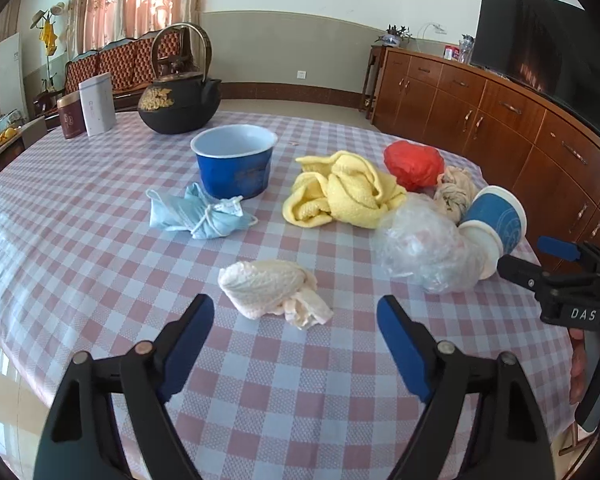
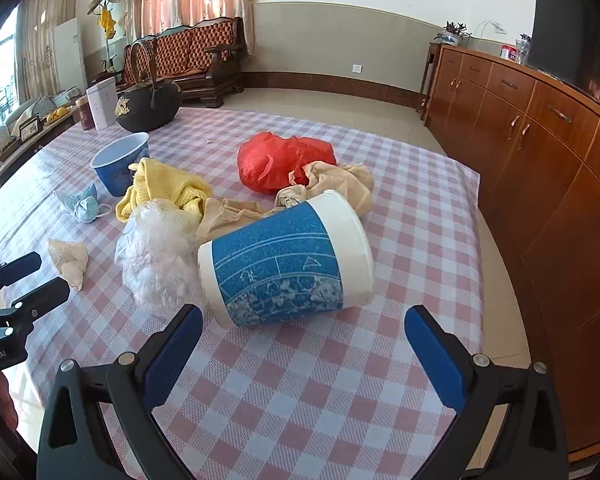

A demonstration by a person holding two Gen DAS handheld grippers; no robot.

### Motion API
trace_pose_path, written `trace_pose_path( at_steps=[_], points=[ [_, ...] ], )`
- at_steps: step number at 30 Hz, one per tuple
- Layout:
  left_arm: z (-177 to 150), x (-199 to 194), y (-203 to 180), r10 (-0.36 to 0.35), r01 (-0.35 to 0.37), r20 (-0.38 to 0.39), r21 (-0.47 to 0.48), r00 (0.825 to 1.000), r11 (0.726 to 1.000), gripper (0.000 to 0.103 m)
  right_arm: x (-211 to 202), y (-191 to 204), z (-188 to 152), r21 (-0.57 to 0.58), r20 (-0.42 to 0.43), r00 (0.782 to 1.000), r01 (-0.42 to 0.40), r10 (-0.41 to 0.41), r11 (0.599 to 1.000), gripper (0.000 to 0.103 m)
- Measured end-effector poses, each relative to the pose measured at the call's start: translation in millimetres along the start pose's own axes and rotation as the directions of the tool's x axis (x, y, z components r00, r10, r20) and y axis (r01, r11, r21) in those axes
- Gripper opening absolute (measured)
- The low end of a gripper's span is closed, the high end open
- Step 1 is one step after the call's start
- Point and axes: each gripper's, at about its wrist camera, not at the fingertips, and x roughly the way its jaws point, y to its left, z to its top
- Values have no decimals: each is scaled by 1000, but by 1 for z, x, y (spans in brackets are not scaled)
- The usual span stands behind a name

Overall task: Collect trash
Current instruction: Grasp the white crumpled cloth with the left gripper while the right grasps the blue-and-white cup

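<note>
Trash lies on the checked tablecloth (image 1: pixel 100 248). A crumpled cream tissue (image 1: pixel 272 292) sits just ahead of my open, empty left gripper (image 1: pixel 296 316). A blue-and-white paper cup (image 2: pixel 288 264) lies on its side right in front of my open, empty right gripper (image 2: pixel 304 320); it also shows in the left wrist view (image 1: pixel 492 224). Beside it is a clear plastic wad (image 2: pixel 156 256). Farther back are a yellow cloth (image 1: pixel 340 188), a red plastic bag (image 2: pixel 284 160), a beige crumpled paper (image 2: pixel 340 184), a blue face mask (image 1: pixel 196 216) and an upright blue bowl (image 1: pixel 236 160).
A black iron teapot (image 1: pixel 180 96), a white box (image 1: pixel 98 104) and a dark red tin (image 1: pixel 70 116) stand at the table's far left. A wooden cabinet (image 2: pixel 540 152) runs along the right, close to the table edge (image 2: pixel 480 240).
</note>
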Motion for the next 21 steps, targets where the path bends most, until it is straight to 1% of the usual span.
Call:
trace_pose_path(
  at_steps=[2,5,9,11,12,13,14,18,21],
  points=[
    [3,5,0,-2,2,-9,-3,1000,1000,84,9,2,4,-4,-5,1000,-15,15,1000,102],
    [6,13,-2,-7,7,-27,-4,1000,1000,80,19,5,10,-3,-15,999,-28,28,1000,92],
    [7,20,-1,-8,7,-47,-10,999,1000,74,23,7,10,1,-13,999,-41,41,999,92],
    [6,22,-1,-9,9,-57,-7,998,1000,68,21,7,7,9,-13,999,-43,43,999,91],
    [5,22,-1,-16,15,-61,-9,998,1000,60,20,7,5,14,-10,999,-40,40,999,91],
    [4,23,0,-23,22,-64,-11,998,1000,54,18,7,4,18,-7,999,-36,36,999,91],
    [3,22,-1,-29,29,-65,-9,997,1000,46,17,6,2,24,-3,999,-33,33,999,91],
    [-2,13,-5,-40,41,-46,13,998,999,42,8,1,-4,54,14,1000,-28,28,998,91],
    [-3,3,-7,-51,52,-23,21,998,998,41,0,-1,-7,66,25,999,-23,21,998,91]
  ],
)
